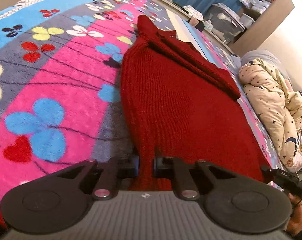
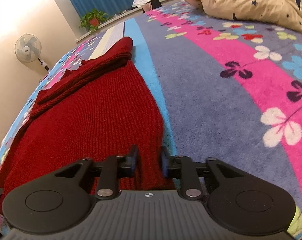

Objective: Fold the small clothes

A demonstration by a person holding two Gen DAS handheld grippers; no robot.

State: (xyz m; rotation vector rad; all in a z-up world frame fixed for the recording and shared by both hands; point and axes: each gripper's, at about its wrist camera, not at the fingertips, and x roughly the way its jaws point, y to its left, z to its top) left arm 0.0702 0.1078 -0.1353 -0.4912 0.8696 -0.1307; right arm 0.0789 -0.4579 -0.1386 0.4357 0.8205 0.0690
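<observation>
Gripping the near hem of the red sweater [image 1: 177,104] at two points, both tools are set for a fold. The left gripper [image 1: 146,165] has its jaws clenched on a pinch of knit at the hem's left side, and the right gripper [image 2: 149,160] is clamped the same way on the hem's right corner. The sweater lies flat on the flowered blanket [image 1: 57,76], its sleeves [image 1: 193,64] already folded across the upper body, the collar end pointing away toward the far edge of the bed.

The main risk, as I judge it, is uneven lifting: if one hand rises or travels faster than the other, the hem will skew and the fold will land crooked. The pinches look narrow, so thick knit could slip out partway and drop in a heap. Dragging rather than lifting may catch the fuzzy blanket and pull the folded sleeves out of place. A pinch may also hold only the top layer, leaving the back panel behind. The star-print quilt [image 1: 270,104] sits near the right side and could be brushed.
</observation>
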